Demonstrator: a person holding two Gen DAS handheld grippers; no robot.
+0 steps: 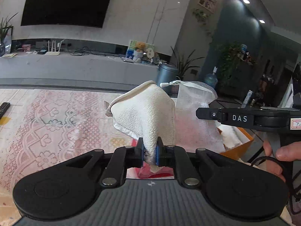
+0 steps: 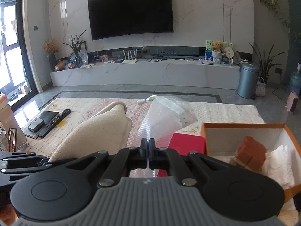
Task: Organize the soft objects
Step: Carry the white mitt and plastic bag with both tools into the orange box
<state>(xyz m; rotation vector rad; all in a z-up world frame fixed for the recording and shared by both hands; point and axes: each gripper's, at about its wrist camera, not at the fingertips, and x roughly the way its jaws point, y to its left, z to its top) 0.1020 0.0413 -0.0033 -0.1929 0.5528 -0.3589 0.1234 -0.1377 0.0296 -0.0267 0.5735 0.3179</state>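
1. Two claws are each pinching something soft and holding it up over the lace cloth [image 2: 216,111].
2. I am squeezing my left claw [image 1: 150,150] on a corner of the white towel [image 1: 143,111]; the towel is rising up in front of it.
3. I am clamping my right claw [image 2: 149,150] tight on the clear bubble bag [image 2: 165,116], which is sticking up just ahead.
4. Sitting to the right of this claw is the orange box [image 2: 242,126], with a brown block [image 2: 252,150] inside.

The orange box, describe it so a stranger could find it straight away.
On the lace-covered table, look to the near right corner, beside the red card. The orange box sits open there, white-lined, holding a brown block and white cloth: the only orange-walled thing there.
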